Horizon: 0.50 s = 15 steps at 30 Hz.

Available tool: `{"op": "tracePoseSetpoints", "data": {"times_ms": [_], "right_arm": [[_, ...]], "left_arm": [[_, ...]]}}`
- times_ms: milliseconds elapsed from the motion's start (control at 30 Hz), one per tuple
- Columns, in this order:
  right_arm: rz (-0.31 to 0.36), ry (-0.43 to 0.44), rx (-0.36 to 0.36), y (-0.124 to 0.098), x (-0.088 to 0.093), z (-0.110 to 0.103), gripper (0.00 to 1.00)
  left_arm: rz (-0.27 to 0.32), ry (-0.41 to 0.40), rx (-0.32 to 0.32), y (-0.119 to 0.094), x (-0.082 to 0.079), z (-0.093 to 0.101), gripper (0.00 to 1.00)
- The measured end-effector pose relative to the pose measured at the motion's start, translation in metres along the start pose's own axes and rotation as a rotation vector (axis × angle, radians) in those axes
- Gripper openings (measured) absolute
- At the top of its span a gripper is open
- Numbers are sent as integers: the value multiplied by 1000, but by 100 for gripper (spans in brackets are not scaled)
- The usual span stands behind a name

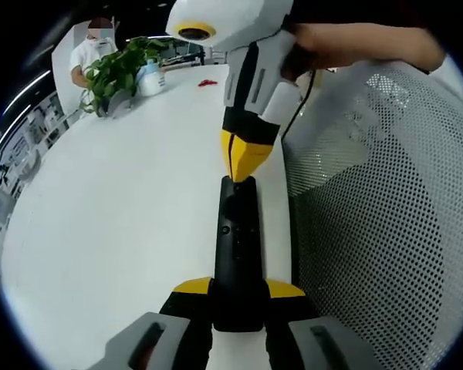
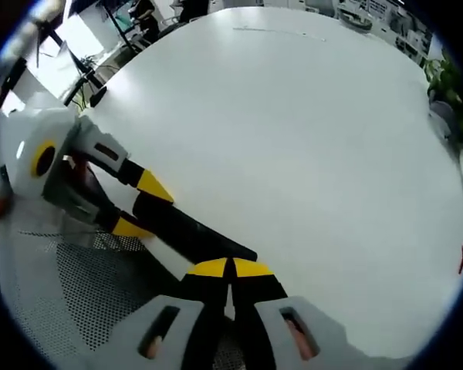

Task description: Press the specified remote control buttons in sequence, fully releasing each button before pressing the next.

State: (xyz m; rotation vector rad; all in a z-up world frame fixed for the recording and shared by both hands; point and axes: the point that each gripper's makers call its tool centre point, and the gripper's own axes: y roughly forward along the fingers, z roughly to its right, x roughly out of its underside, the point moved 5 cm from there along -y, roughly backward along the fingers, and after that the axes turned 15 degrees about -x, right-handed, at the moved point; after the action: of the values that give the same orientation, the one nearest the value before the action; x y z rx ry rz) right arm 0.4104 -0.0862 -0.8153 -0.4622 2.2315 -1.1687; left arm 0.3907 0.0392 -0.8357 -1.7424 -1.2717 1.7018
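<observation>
A long black remote control (image 1: 237,239) lies along the white table's (image 1: 123,200) right edge, and my left gripper (image 1: 239,289) is shut on its near end, one yellow tip on each side. My right gripper (image 1: 247,158) comes down from above with its yellow tips shut together, touching the remote's far end. In the right gripper view, the right gripper (image 2: 231,268) rests its closed tips on the end of the remote (image 2: 193,231), while the left gripper (image 2: 141,206) clamps the other end from the left. The buttons under the tips are hidden.
A grey mesh chair back (image 1: 386,193) stands close against the table edge beside the remote. At the far end are a potted plant (image 1: 119,69), a white bottle (image 1: 150,77) and a small red item (image 1: 208,81). A person (image 1: 92,46) sits beyond.
</observation>
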Motion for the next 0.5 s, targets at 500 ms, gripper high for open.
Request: {"op": "tracePoseSetpoints", "data": {"times_ms": [500], "right_arm": [[-58, -27, 1, 7, 4, -2, 0]], "left_arm": [[2, 12, 1, 0, 0, 1, 24]]}}
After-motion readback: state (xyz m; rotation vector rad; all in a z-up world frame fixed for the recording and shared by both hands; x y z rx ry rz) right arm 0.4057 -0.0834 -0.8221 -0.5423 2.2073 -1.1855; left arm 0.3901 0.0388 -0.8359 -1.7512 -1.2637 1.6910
